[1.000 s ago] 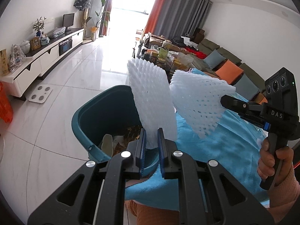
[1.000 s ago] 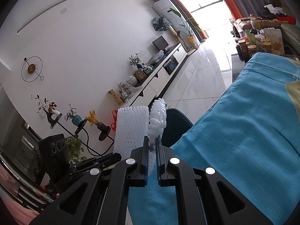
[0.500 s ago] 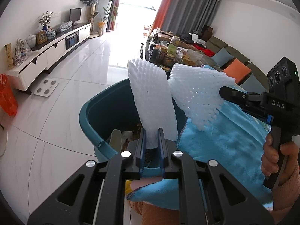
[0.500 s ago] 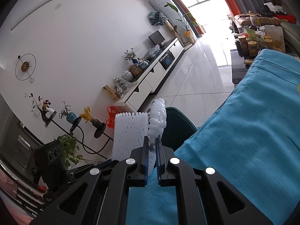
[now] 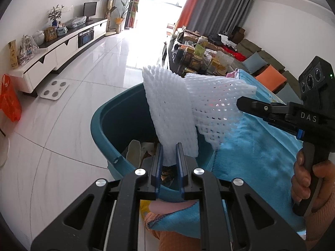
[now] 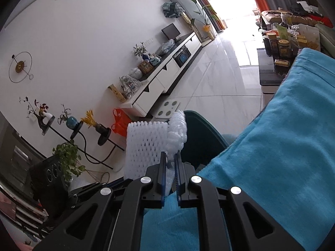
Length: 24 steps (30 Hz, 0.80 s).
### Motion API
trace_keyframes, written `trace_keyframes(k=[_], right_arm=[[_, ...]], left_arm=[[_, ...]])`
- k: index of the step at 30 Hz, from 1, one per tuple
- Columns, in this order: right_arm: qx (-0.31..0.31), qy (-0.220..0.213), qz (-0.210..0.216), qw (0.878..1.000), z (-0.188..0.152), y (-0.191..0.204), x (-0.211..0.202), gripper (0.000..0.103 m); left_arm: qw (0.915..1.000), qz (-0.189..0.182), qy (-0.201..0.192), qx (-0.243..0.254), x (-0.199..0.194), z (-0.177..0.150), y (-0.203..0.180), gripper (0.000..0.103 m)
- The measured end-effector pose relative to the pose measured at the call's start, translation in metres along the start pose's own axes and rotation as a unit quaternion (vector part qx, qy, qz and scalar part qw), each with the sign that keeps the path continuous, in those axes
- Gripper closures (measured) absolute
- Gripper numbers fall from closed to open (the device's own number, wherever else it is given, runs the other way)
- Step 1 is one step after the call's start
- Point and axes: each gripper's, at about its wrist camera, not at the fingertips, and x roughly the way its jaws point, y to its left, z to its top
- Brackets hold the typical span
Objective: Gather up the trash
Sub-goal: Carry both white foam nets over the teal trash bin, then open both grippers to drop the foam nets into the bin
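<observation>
Left tool [image 5: 169,152]: pinched narrow on the lower edge of a white foam net sleeve [image 5: 170,113], which stands upright from the pads.
Right tool [image 6: 170,161]: clamped narrow on a second white foam net [image 6: 177,133], seen edge-on in its own view; in the left wrist view this tool [image 5: 240,104] enters from the right with a hand [image 5: 307,179] on its grip.
Second foam net, left wrist view [image 5: 217,106]: spread flat, just right of the first sleeve and overlapping it at the edge.
First sleeve, right wrist view [image 6: 144,146]: just left of the right tool's net, with the left tool's black body below it.
Trash bin [image 5: 117,123]: teal, open-topped, on the floor beside the blue cloth; both foam pieces are held above its opening, near its right side.
Bin contents [image 5: 134,152]: scraps and wrappers lie at the bottom; what they are is unclear.
Blue cloth [image 5: 257,146]: covers the surface right of the bin, its edge touching the bin rim.
Floor [image 5: 62,125]: pale glossy tiles, with a white bathroom scale [image 5: 54,89] far left.
Cabinet [image 5: 60,48]: long, low and white, along the far left wall.
</observation>
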Motion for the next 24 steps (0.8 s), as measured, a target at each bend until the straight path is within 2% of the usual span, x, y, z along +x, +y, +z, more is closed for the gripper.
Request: trace_keyframes(k=[7,14,16,20,24], right_arm=[[-0.006,0.018,-0.016,1.000,0.001,0.005,0.014,0.094],[-0.002,0.019,-0.024,1.000,0.002,0.007,0.017,0.079],[-0.002,0.018,-0.023,1.000,0.001,0.006,0.016,0.079],[-0.005,0.015,-0.019,1.000,0.000,0.004,0.009,0.078],[-0.019,0.003,-0.015,1.000,-0.003,0.005,-0.009,0.075]], left_arm=[[0.9998,-0.009,0.011,-0.012,0.015,0.002,0.006,0.087],[0.9991,-0.007,0.034,-0.024,0.041,0.000,0.014,0.080],[0.9991,-0.005,0.033,-0.025,0.043,-0.001,0.013,0.079],[0.9996,0.000,0.013,-0.024,0.031,-0.002,0.009,0.066],[0.9994,0.008,-0.027,-0.018,0.006,0.001,0.001,0.052]])
